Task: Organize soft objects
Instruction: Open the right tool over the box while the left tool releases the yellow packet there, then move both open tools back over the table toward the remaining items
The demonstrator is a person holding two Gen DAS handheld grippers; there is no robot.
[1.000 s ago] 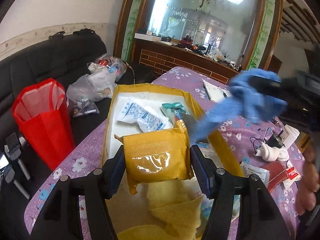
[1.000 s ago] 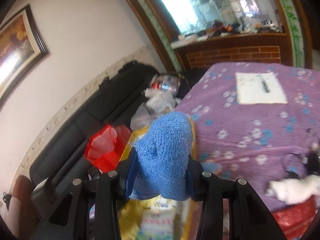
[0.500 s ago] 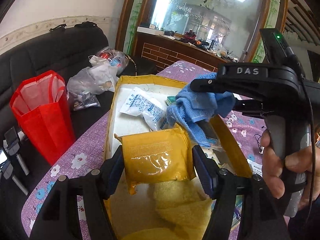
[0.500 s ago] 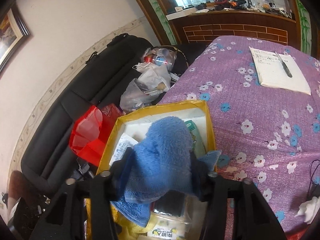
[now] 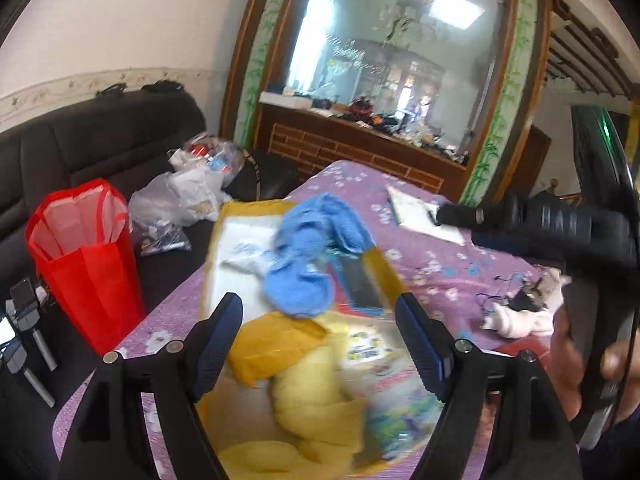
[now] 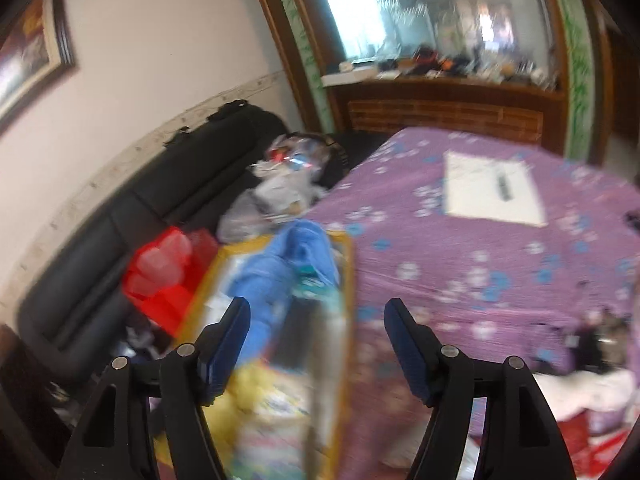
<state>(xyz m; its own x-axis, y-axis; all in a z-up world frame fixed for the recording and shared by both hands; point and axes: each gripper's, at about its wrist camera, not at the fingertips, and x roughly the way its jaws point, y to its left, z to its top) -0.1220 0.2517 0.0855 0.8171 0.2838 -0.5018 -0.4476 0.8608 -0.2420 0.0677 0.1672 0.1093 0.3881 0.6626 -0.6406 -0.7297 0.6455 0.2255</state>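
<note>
Two grippers over a yellow box (image 5: 224, 216) on a purple floral cloth (image 5: 448, 272). Far left, a red bag (image 5: 86, 264) against a black sofa (image 5: 100, 140). Left gripper (image 5: 320, 334) angled down over the box, jaws just opened wide, nothing held; yellow packet (image 5: 276, 344) lying loose below, between the fingers, on a yellow towel (image 5: 316, 404). Blue towel (image 5: 308, 256) dropped in the box's middle, blurred. Right gripper (image 6: 318, 334) tilted down at the box's right edge, jaws just parted, empty, gripped by a hand (image 5: 576, 364) at far right.
</note>
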